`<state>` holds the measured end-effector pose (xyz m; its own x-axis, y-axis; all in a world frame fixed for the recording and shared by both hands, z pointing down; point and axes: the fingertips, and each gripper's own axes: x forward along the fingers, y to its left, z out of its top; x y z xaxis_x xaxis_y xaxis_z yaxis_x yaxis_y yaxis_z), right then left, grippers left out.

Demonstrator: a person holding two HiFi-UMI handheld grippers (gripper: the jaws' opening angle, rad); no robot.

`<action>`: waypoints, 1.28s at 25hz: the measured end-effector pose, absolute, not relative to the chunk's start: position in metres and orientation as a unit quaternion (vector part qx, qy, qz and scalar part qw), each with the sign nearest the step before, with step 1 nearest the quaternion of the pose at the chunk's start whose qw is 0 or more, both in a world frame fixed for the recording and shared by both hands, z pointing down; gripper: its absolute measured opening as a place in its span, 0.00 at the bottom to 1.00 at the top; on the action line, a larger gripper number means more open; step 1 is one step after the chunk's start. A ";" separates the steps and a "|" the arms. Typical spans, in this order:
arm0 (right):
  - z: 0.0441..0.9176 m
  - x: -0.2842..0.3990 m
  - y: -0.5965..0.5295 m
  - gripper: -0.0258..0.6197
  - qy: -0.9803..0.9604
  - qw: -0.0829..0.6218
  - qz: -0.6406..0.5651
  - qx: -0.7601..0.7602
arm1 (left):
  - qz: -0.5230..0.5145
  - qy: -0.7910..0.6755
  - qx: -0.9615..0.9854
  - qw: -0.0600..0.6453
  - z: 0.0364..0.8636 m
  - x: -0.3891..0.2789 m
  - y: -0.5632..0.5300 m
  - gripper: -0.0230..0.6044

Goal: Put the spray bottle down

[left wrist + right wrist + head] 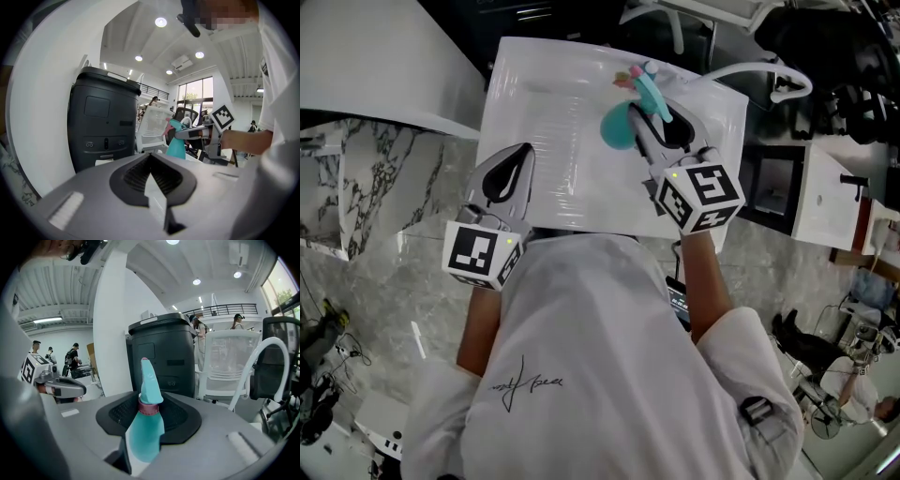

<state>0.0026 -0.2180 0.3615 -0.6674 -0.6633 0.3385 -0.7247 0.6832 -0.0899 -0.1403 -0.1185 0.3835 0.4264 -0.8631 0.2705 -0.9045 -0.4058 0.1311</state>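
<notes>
left hand-held gripper point(528, 150): 10 o'clock, aimed 1 o'clock, jaws together, empty | right hand-held gripper point(656, 112): 1 o'clock, aimed 11 o'clock, jaws clamped on spray bottle point(617, 127) | both forearms point(708, 272) bare, extended forward

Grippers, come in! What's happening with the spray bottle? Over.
Left gripper shut, empty. Right gripper shut on teal plastic spray bottle with pink collar, held over white table. Nothing seen in its way.

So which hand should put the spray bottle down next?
The right one. The right gripper holds the teal spray bottle between its jaws, just above the white table. The left gripper has nothing in its jaws, which are closed together, and it sits away from the bottle.
</notes>
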 end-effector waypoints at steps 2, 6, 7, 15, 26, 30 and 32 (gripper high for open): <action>0.361 0.001 -0.222 0.25 -0.908 0.143 0.107 0.378 | 0.081 -0.531 0.833 0.132 0.385 -0.141 -0.119 0.04; 0.363 0.001 -0.228 0.25 -0.910 0.149 0.104 0.373 | 0.083 -0.531 0.833 0.136 0.387 -0.141 -0.121 0.04; 0.363 0.001 -0.230 0.25 -0.910 0.149 0.105 0.373 | 0.083 -0.530 0.833 0.135 0.387 -0.141 -0.122 0.04; 0.371 -0.002 -0.240 0.24 -0.909 0.156 0.110 0.372 | 0.088 -0.525 0.835 0.140 0.391 -0.138 -0.127 0.04; 0.378 -0.005 -0.256 0.24 -0.909 0.159 0.112 0.368 | 0.096 -0.526 0.832 0.145 0.396 -0.138 -0.128 0.04; 0.379 -0.008 -0.263 0.24 -0.910 0.160 0.112 0.367 | 0.098 -0.530 0.829 0.150 0.398 -0.141 -0.129 0.04; 0.380 -0.009 -0.267 0.24 -0.909 0.160 0.112 0.367 | 0.098 -0.531 0.828 0.153 0.400 -0.143 -0.130 0.04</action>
<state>-0.0090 -0.2666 0.3803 -0.6791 -0.6322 0.3730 -0.7039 0.7050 -0.0867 -0.1425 -0.1297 0.4004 0.4166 -0.8489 0.3252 -0.9091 -0.3891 0.1489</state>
